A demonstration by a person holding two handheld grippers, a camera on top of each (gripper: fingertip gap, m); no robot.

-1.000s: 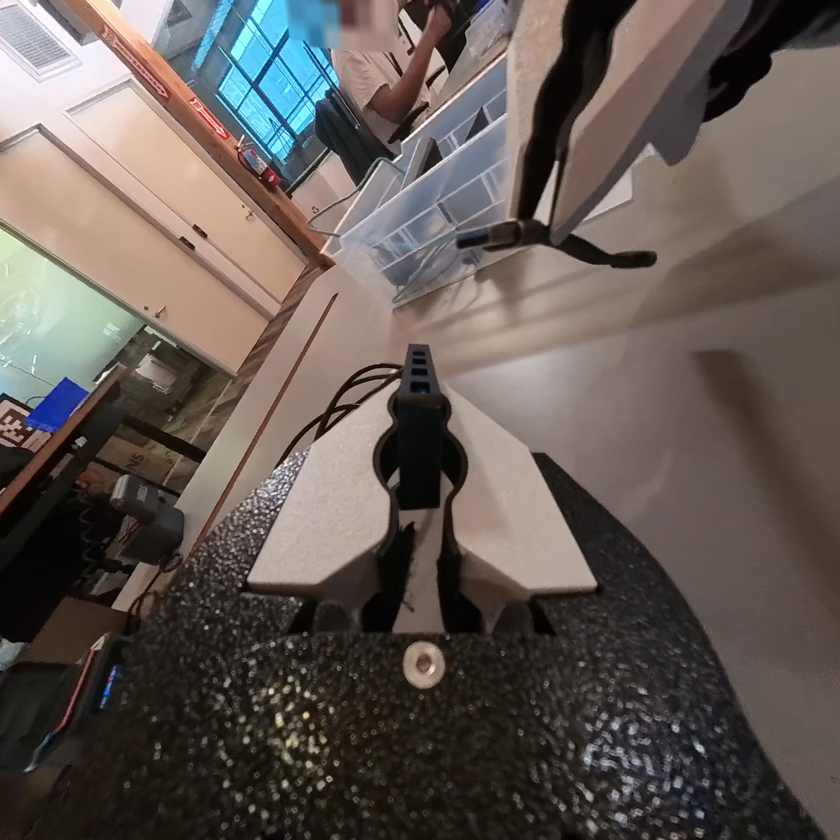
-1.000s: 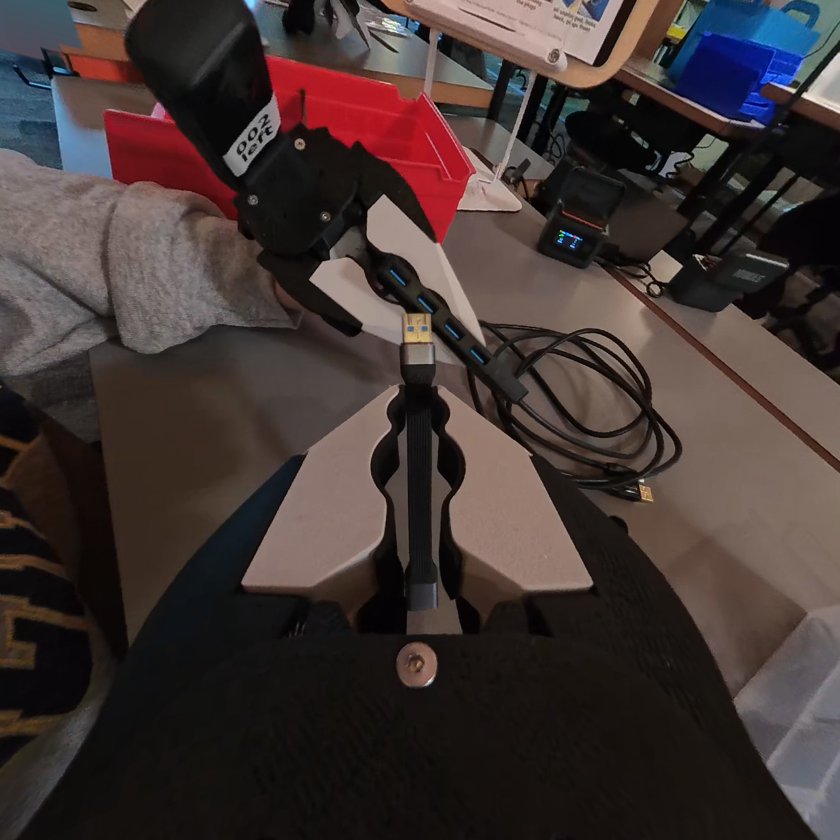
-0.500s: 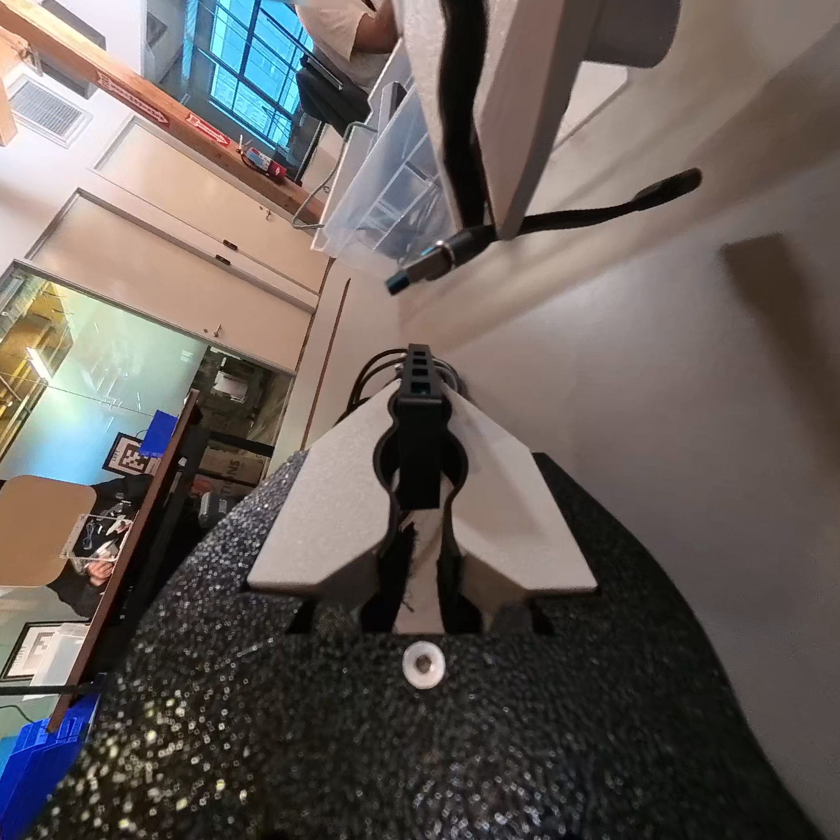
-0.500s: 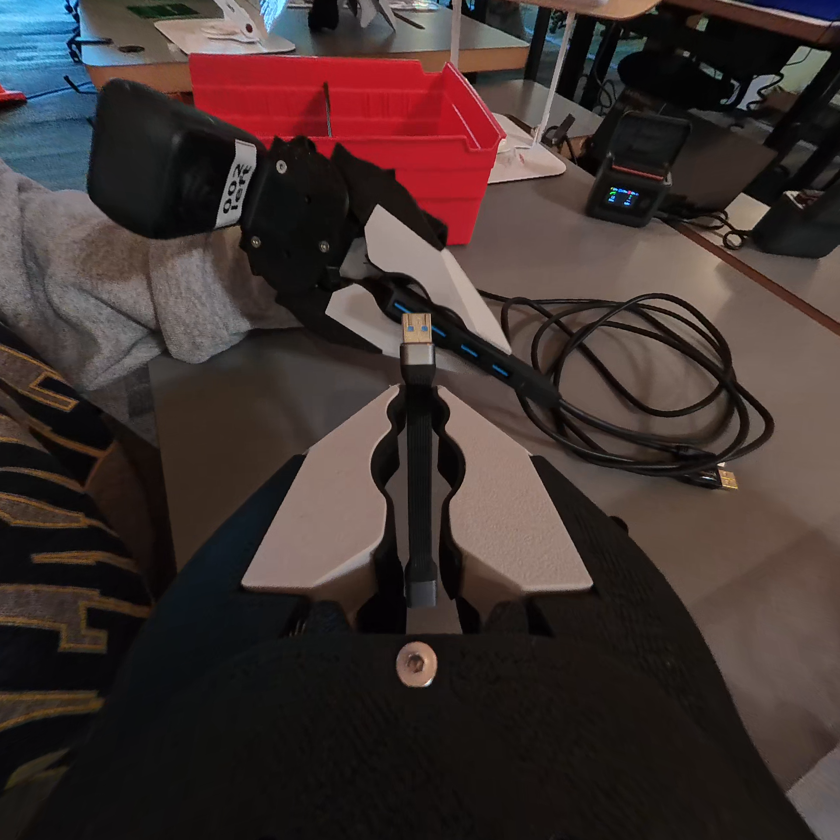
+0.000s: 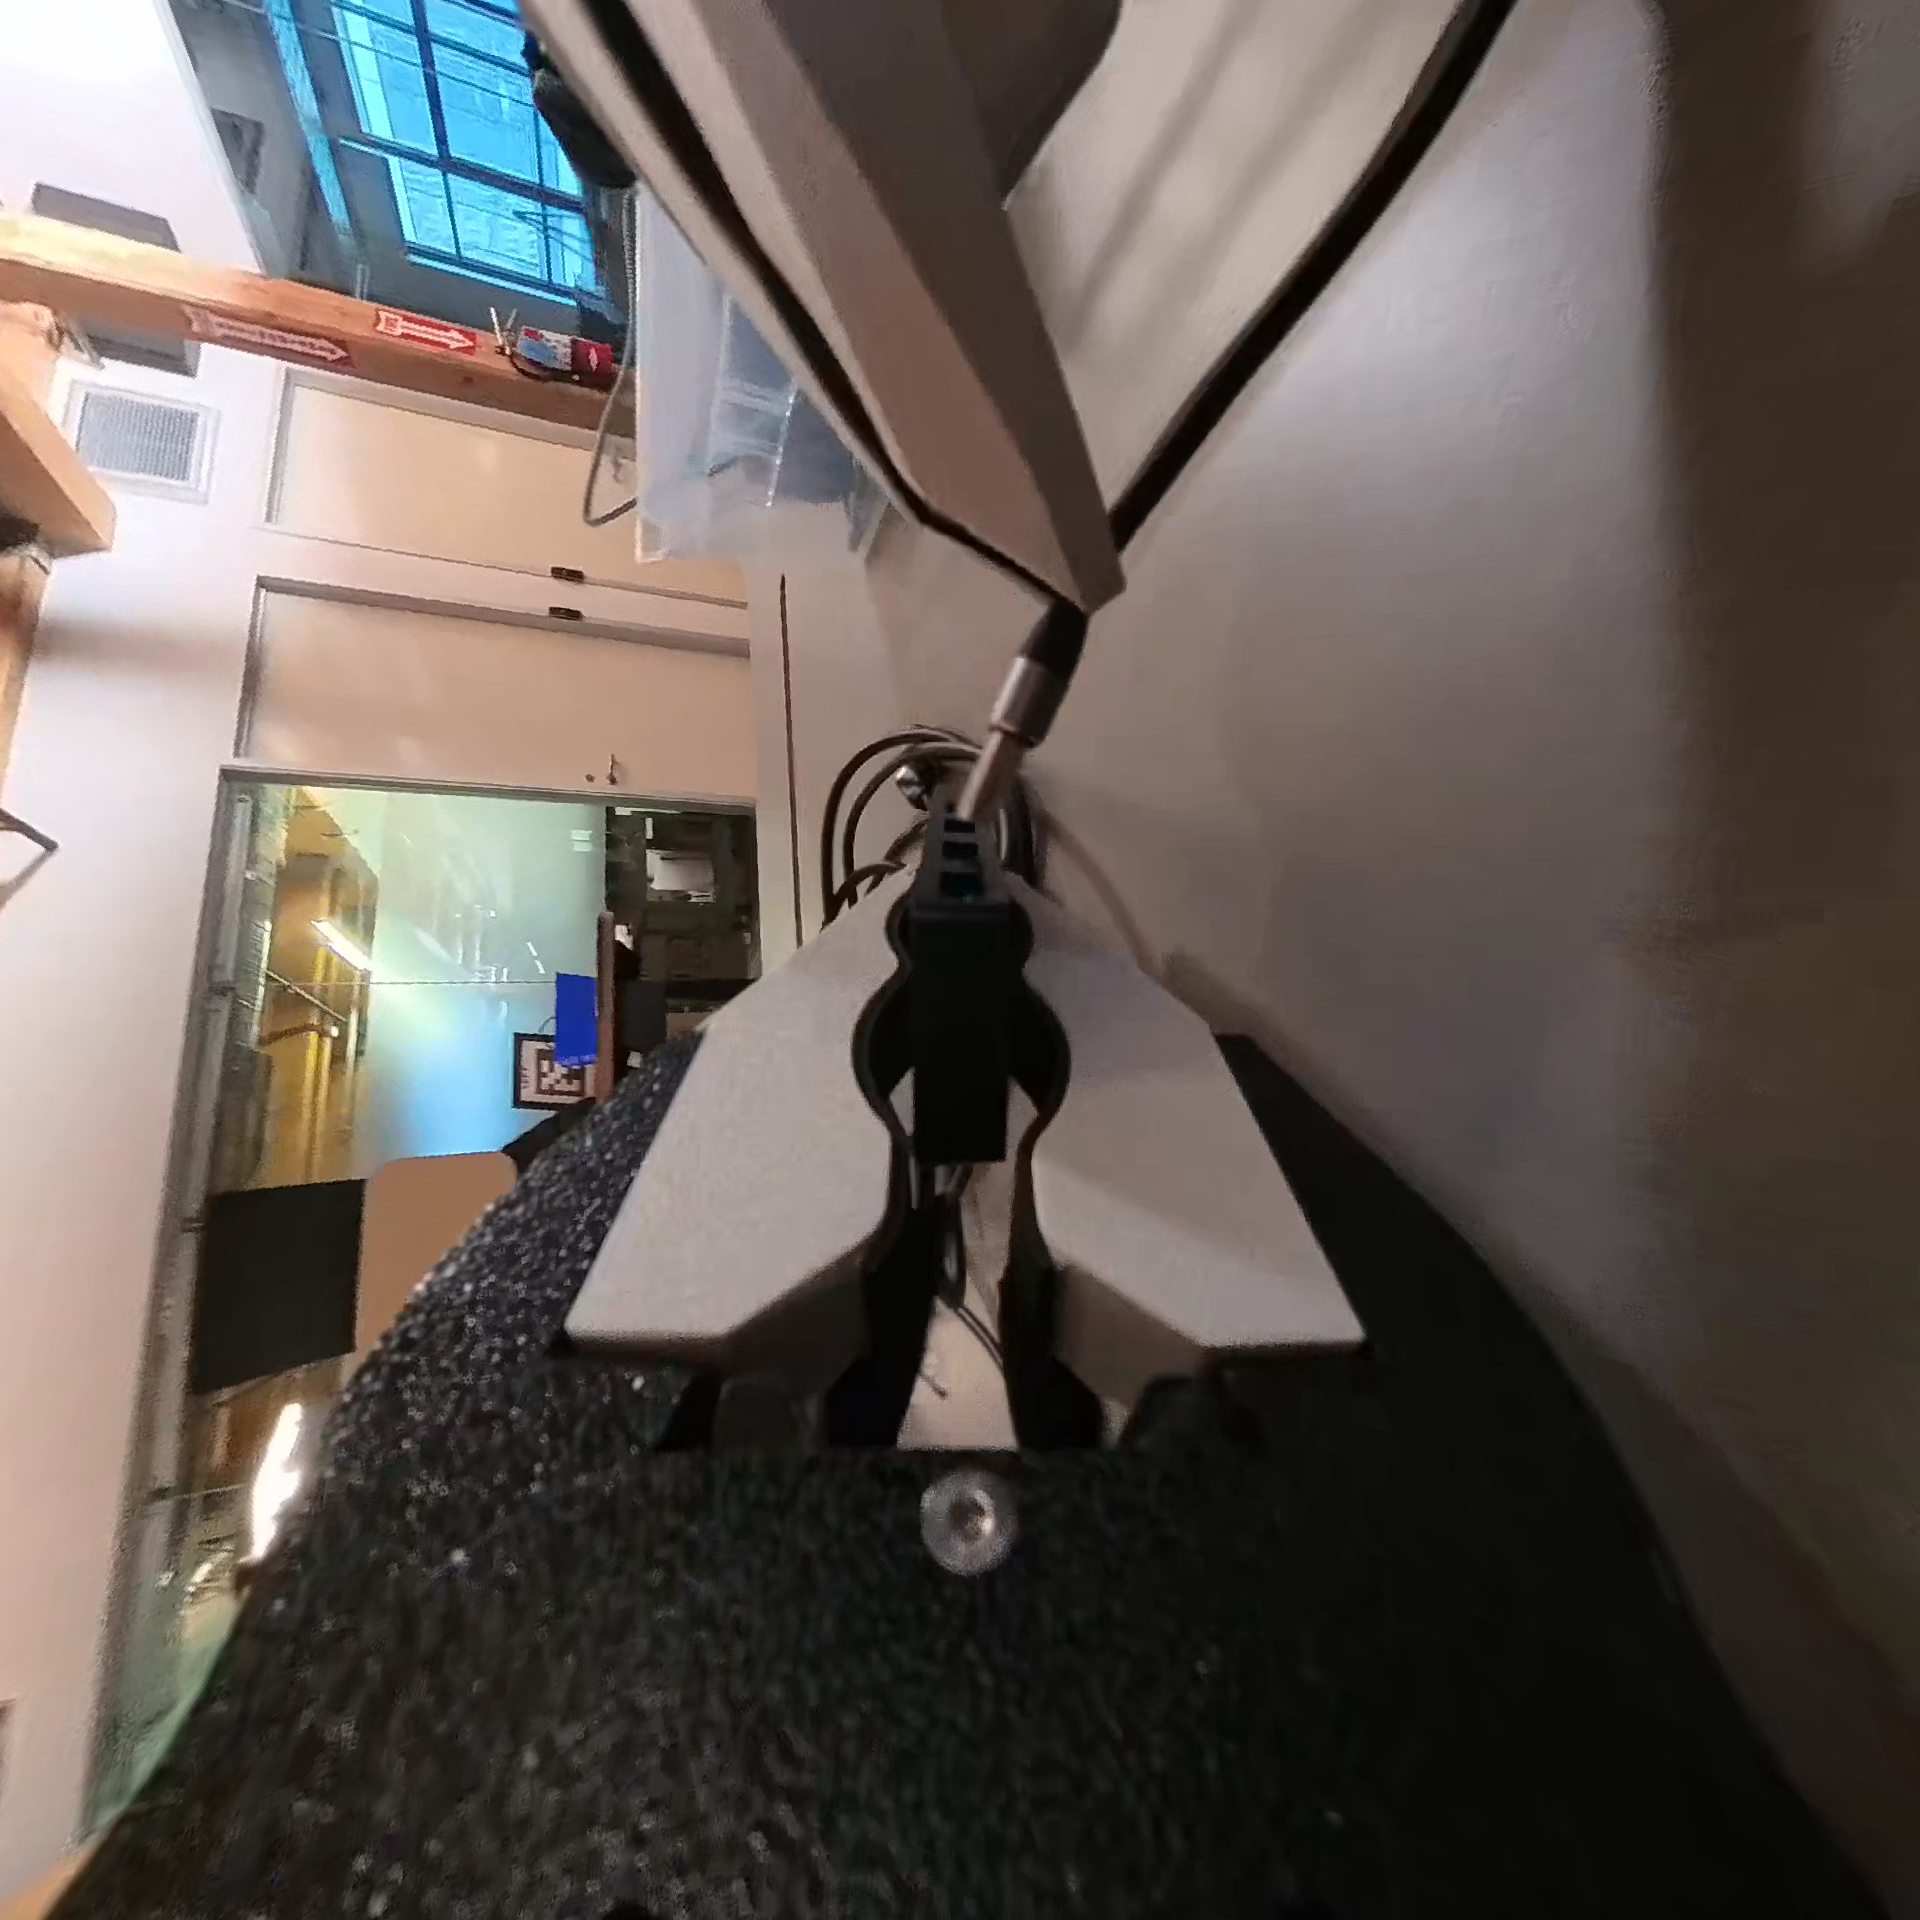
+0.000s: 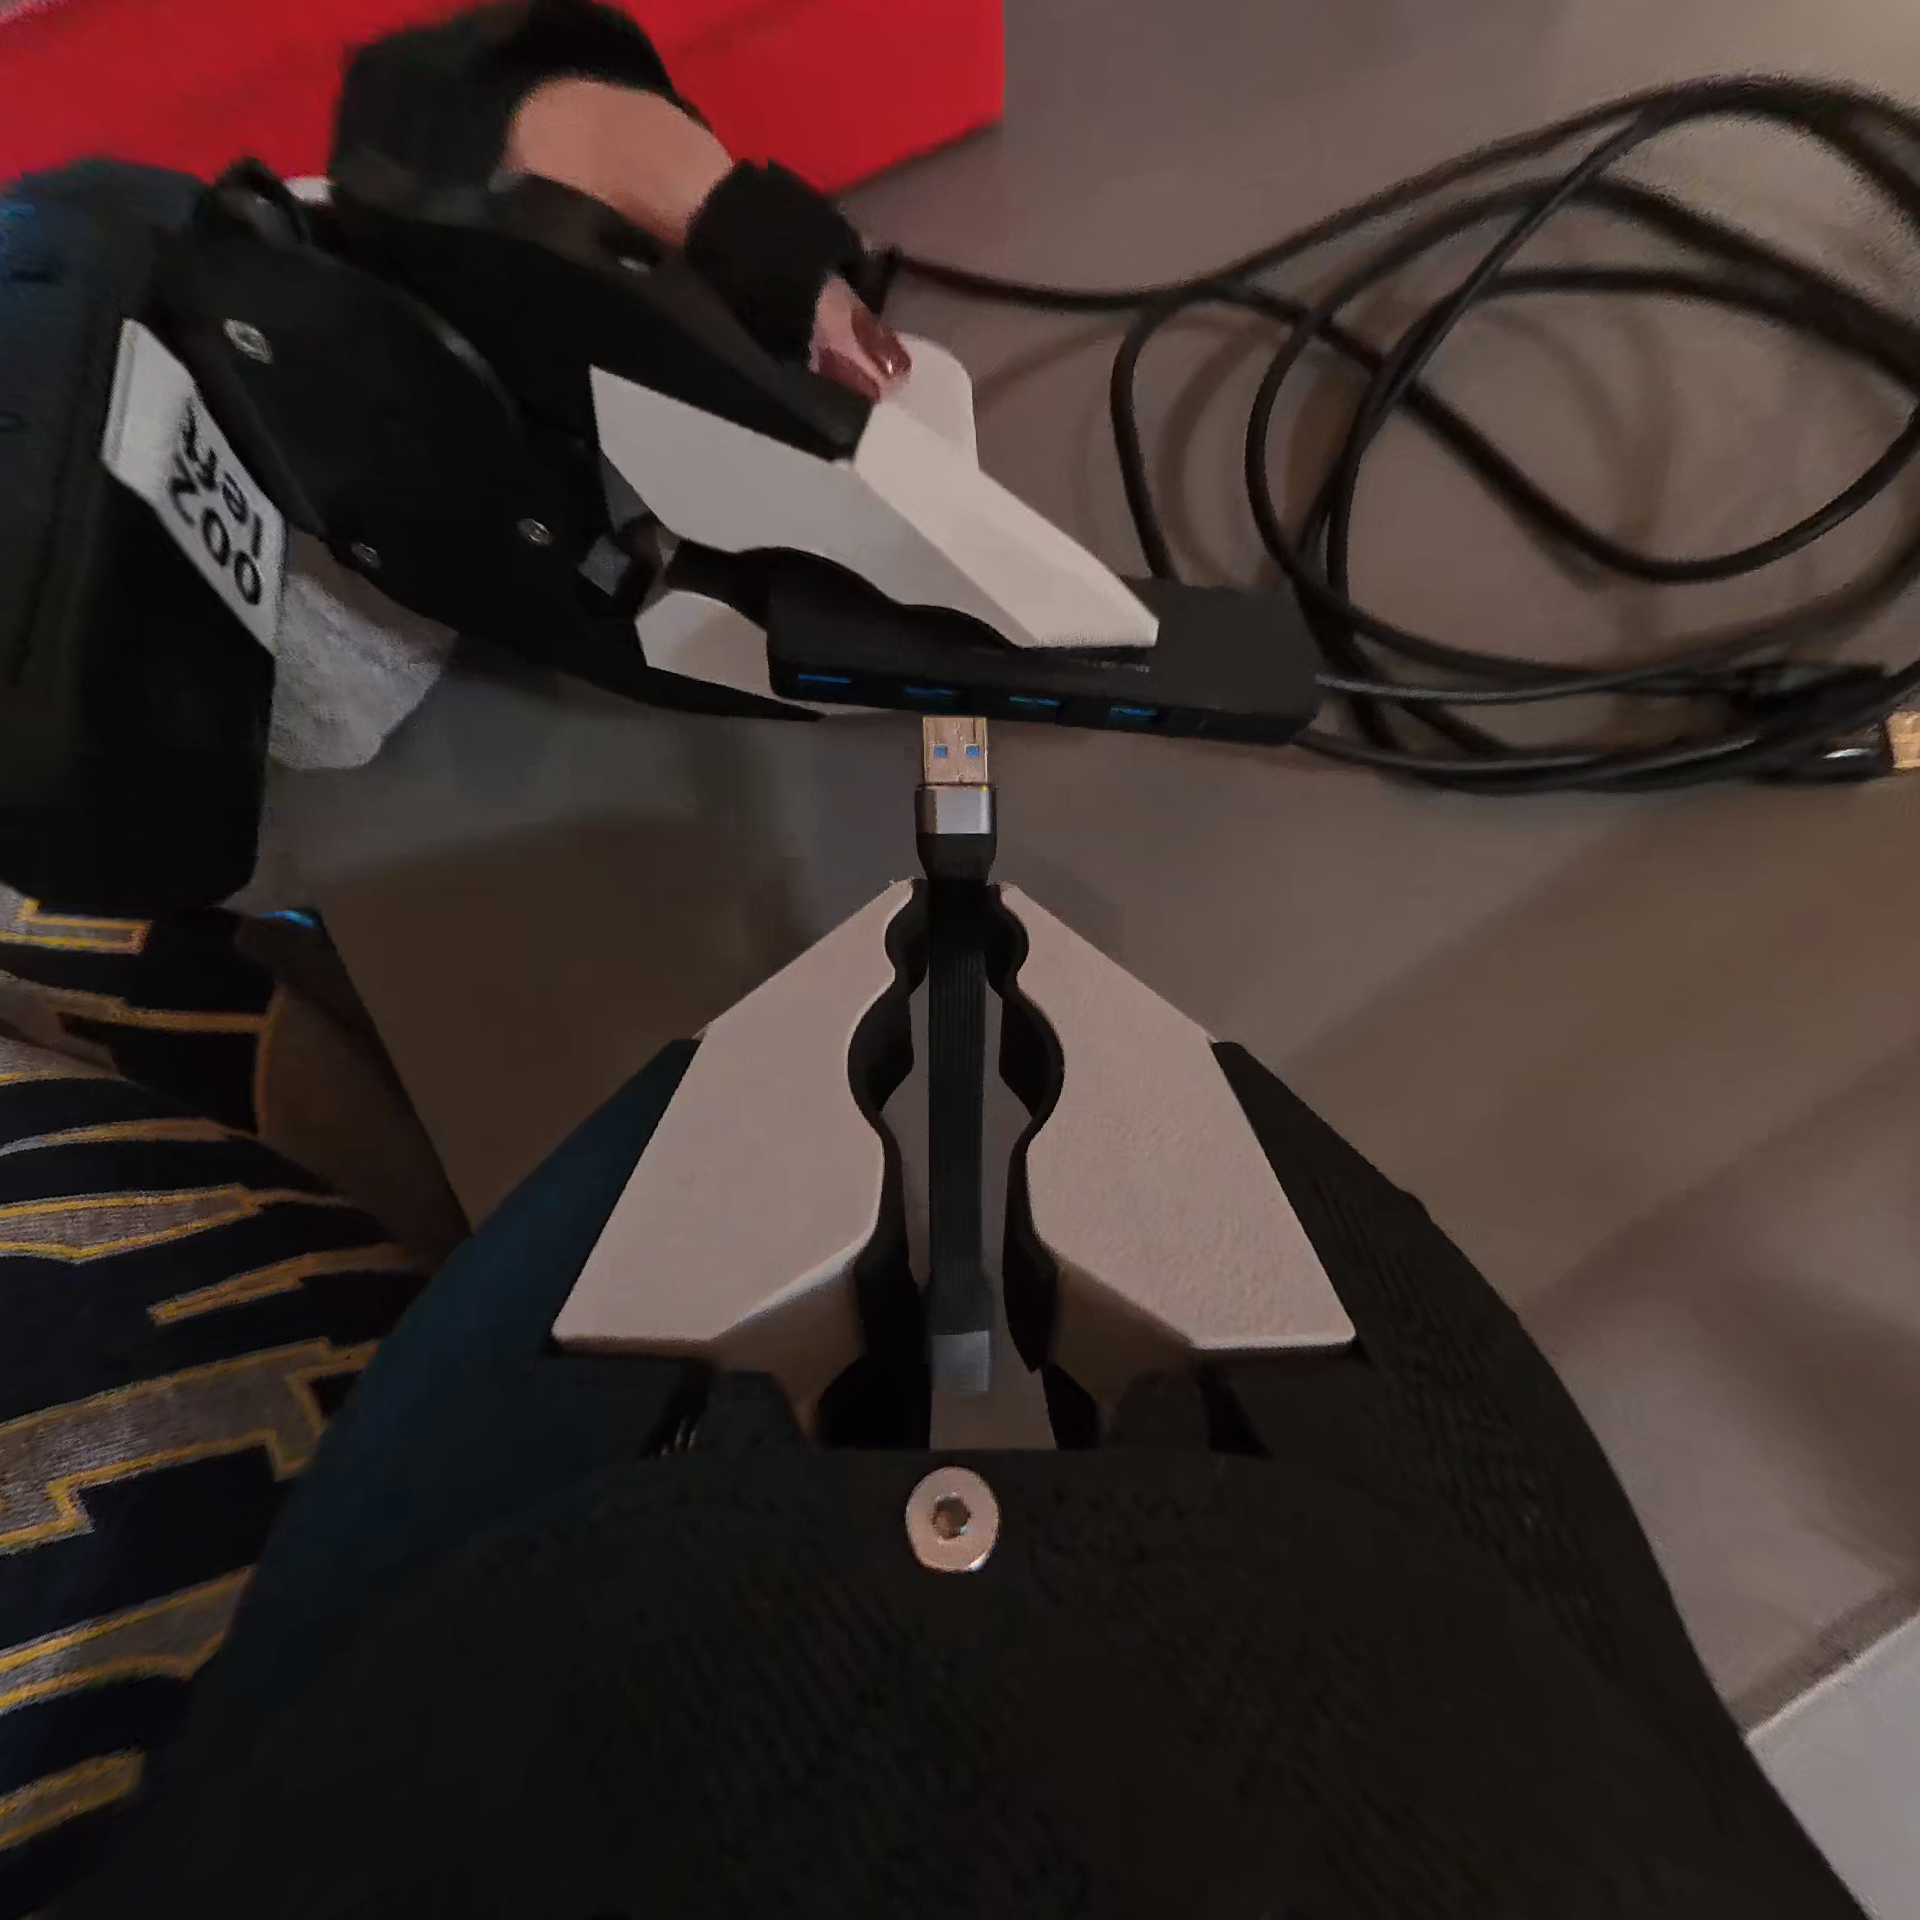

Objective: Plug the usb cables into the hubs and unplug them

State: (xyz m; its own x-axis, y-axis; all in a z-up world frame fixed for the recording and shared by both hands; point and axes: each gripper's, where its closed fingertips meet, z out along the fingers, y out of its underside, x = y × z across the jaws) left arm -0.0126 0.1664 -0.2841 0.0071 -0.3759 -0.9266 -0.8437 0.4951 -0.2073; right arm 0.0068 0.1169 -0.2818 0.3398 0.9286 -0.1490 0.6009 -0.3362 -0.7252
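So the left claw [image 6: 1039,623] was clamped tight on the black usb hub [image 6: 1226,665], holding it off the grey table [image 6: 1351,935] with the row of blue ports facing the other claw. A gloved hand [image 6: 769,260] sat on top of that claw's body, and the hub's own lead ran off its far end into a messy coil of black cables [image 6: 1558,364] lying on the table just past it

The right claw [image 6: 954,894] was squeezed shut on a short flat black usb cable [image 6: 956,1091], which ran straight down the slot between the two white fingers [image 6: 748,1174]. Its silver plug [image 6: 956,764] stuck out ahead of the fingertips, lined up with the hub's ports and sitting just short of them, maybe barely touching, hard to say from that angle

From the left wrist view the plug [image 5: 1013,707] came in from above right at the hub [image 5: 956,997], pretty much at the port edge. A red bin [image 6: 520,94] sat behind the left claw
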